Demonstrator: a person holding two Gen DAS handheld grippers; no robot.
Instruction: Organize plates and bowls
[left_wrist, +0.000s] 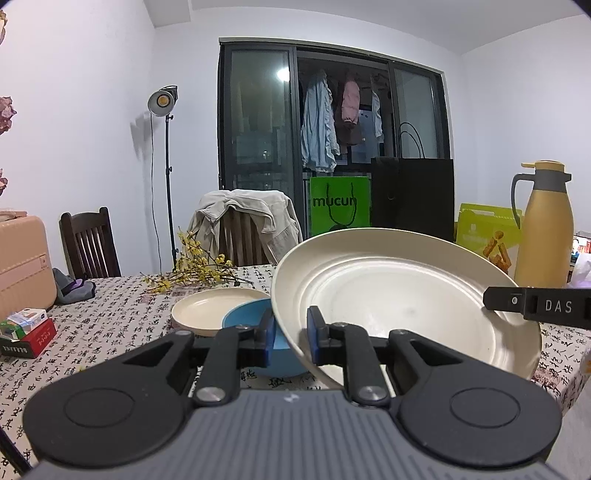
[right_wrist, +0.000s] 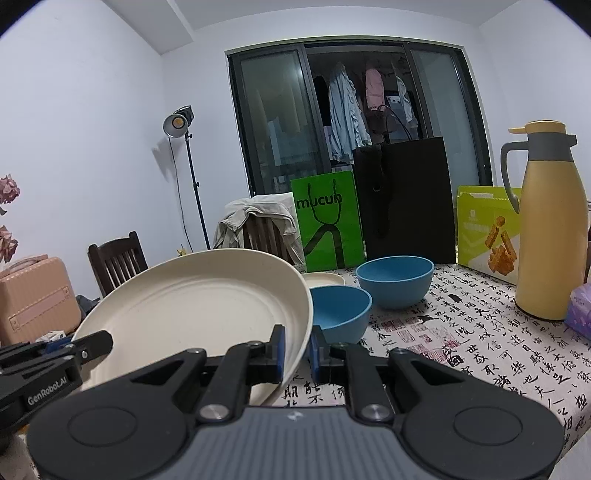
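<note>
Cream plastic: large plate (left_wrist: 399, 295) held off the tablecloth (right_wrist: 480, 354), tilted, pinched at opposite rims by left gripper (left_wrist: 290, 338) and right gripper (right_wrist: 297, 349), both clamped narrow on it. Ahead and lower toward the table's far edge: smaller cream plate (left_wrist: 210, 308), with near blue bowl (right_wrist: 340, 310) between it and the carried plate, far blue bowl (right_wrist: 395, 280) further right. Likely next: forward over the near bowl, then down onto the small plate. Left side nearer that target.
</note>
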